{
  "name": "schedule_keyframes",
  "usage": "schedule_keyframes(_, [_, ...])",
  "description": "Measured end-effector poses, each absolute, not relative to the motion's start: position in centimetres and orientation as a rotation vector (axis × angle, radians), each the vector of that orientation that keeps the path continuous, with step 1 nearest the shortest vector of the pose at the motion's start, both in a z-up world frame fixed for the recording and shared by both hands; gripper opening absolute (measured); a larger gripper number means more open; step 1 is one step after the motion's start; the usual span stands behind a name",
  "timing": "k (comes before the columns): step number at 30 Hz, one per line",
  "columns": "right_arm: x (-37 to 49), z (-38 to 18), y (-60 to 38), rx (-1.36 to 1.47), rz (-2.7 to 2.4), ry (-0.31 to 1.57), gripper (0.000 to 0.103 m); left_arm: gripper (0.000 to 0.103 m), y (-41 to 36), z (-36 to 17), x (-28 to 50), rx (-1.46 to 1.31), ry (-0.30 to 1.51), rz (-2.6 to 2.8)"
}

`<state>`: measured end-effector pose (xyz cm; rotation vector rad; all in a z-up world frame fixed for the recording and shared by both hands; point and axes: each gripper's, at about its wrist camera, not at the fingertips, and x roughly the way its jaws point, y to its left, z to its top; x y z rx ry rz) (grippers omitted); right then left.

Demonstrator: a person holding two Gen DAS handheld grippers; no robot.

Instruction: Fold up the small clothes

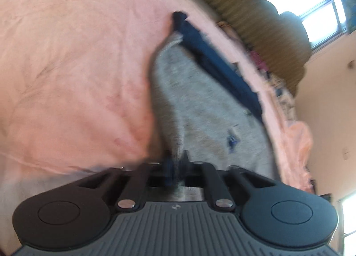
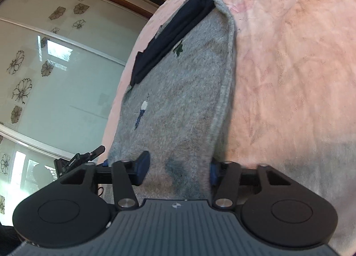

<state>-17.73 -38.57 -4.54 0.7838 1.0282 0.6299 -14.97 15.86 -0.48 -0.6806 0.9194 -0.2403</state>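
On pink sheet, left gripper pinches fuzzy grey garment; right gripper spread.

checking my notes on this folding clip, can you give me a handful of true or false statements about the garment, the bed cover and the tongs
1. The grey garment has a navy band at its far end. True.
2. The garment lies on a green bed cover. False: the bed cover is pink.
3. The left tongs are shut on the garment's near edge. True: the jaws meet with cloth pinched between them.
4. The right tongs are shut tight. False: the fingers stand apart, with the grey cloth running between them.
5. The garment is plain, with no motifs. False: a small blue and white motif shows on the grey cloth.
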Motion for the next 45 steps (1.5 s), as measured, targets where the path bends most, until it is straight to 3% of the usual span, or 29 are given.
schedule_keyframes(5, [-19.3, -2.5, -40.3, 0.666, 0.538, 0.981, 0.009, 0.005, 15.9, 2.2, -16.4, -0.478, 0.843, -0.214])
schedule_keyframes(8, [-19.3, -3.3, -42.6, 0.711, 0.497, 1.003, 0.008, 0.007, 16.2, 0.9, -16.6, -0.479, 0.907, -0.222])
schedule_keyframes(10, [-19.3, -3.9, -42.8, 0.761, 0.503, 1.004, 0.009, 0.014, 17.1, 0.5, -17.4, -0.561, 0.901, -0.249])
schedule_keyframes(12, [-19.8, -3.9, -42.5, 0.791, 0.529, 1.002, 0.024, 0.035, 18.0, 0.2, -18.8, -0.692, 0.893, -0.306])
schedule_keyframes(13, [-20.5, -4.0, -42.4, 0.823, 0.573, 0.998, 0.044, 0.054, 18.3, -0.1, -19.7, -0.752, 0.881, -0.339])
schedule_keyframes(14, [-21.1, -4.0, -42.2, 0.845, 0.615, 0.990, 0.061, 0.064, 18.4, -0.5, -20.8, -0.806, 0.868, -0.368])
schedule_keyframes(16, [-22.5, -3.9, -41.4, 0.855, 0.682, 0.996, 0.066, 0.064, 17.9, -1.4, -22.2, -0.872, 0.869, -0.402])
schedule_keyframes(18, [-23.4, -4.1, -40.1, 0.838, 0.698, 1.005, 0.062, 0.058, 16.8, -1.5, -23.2, -0.856, 0.844, -0.383])
schedule_keyframes(19, [-23.5, -4.1, -39.5, 0.829, 0.701, 1.013, 0.053, 0.034, 16.3, -1.3, -23.2, -0.819, 0.856, -0.354])
schedule_keyframes(20, [-23.4, -4.2, -39.0, 0.823, 0.706, 1.035, 0.025, 0.005, 16.0, -1.3, -23.0, -0.785, 0.887, -0.322])
schedule_keyframes(21, [-23.2, -4.4, -38.5, 0.796, 0.711, 1.070, 0.010, 0.005, 16.1, -1.3, -22.8, -0.767, 0.907, -0.304])
schedule_keyframes(26, [-24.1, -2.7, -40.1, 0.653, 0.639, 1.059, 0.009, 0.000, 18.3, 0.3, -23.4, -0.602, 0.894, -0.212])
schedule_keyframes(30, [-24.6, -3.5, -42.5, 0.738, 0.638, 1.074, 0.010, 0.002, 19.8, -1.0, -24.5, -0.717, 0.938, -0.269])
schedule_keyframes(31, [-24.7, -3.7, -42.4, 0.759, 0.632, 1.069, 0.011, 0.006, 19.7, -1.1, -24.8, -0.743, 0.946, -0.287])
schedule_keyframes(33, [-25.4, -3.6, -42.5, 0.797, 0.648, 1.041, 0.025, 0.025, 19.5, -1.4, -25.5, -0.798, 0.933, -0.331])
schedule_keyframes(35, [-25.8, -3.5, -43.0, 0.851, 0.682, 0.999, 0.052, 0.061, 19.0, -1.3, -26.0, -0.843, 0.887, -0.370])
schedule_keyframes(37, [-26.2, -3.2, -42.5, 0.860, 0.694, 0.983, 0.057, 0.084, 18.0, -1.1, -26.0, -0.860, 0.851, -0.388])
schedule_keyframes(38, [-25.9, -3.2, -42.2, 0.852, 0.692, 0.984, 0.058, 0.086, 17.3, -0.8, -25.8, -0.837, 0.845, -0.393])
schedule_keyframes(42, [-25.4, -2.9, -41.4, 0.840, 0.705, 0.986, 0.065, 0.083, 15.9, -0.6, -25.0, -0.811, 0.848, -0.399])
schedule_keyframes(43, [-25.2, -3.1, -41.2, 0.843, 0.708, 0.985, 0.066, 0.064, 15.8, -0.7, -24.8, -0.815, 0.858, -0.399])
schedule_keyframes(44, [-25.0, -3.2, -41.0, 0.850, 0.709, 0.984, 0.066, 0.030, 15.6, -1.0, -24.6, -0.815, 0.884, -0.397])
schedule_keyframes(45, [-24.8, -3.2, -40.8, 0.861, 0.714, 0.976, 0.066, 0.018, 15.4, -1.3, -24.3, -0.808, 0.915, -0.378])
